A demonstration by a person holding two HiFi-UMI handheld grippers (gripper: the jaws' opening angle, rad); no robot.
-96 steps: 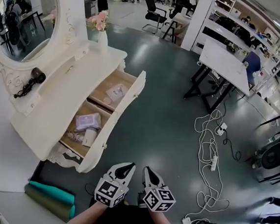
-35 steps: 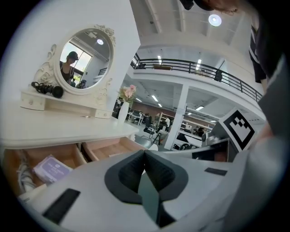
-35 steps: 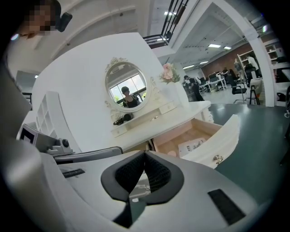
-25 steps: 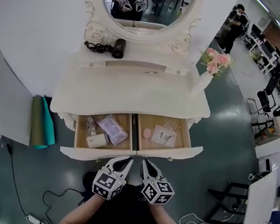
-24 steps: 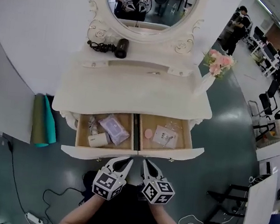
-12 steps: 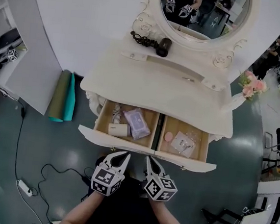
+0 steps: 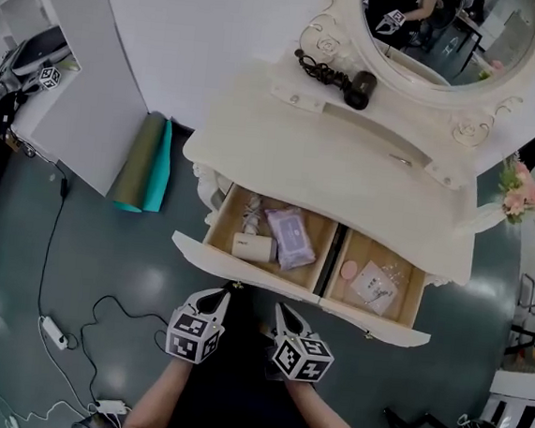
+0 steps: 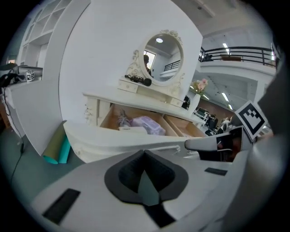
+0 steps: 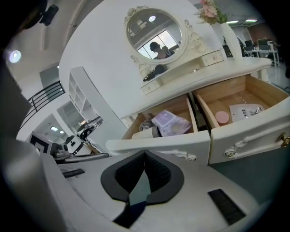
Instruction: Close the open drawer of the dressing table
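The dressing table [image 7: 348, 164] has two drawers pulled out: the first drawer [image 7: 243, 270], holding a purple pack [image 7: 290, 238], sits at 12 o'clock of the left gripper [image 7: 223, 292], and the second drawer [image 7: 375, 322] at 2 o'clock of the right gripper [image 7: 283, 308]. Both grippers are closed tight and empty.

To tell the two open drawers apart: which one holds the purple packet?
The left drawer, in front of the left gripper: the purple packet lies in it. The right drawer holds a pink round thing and a white card.
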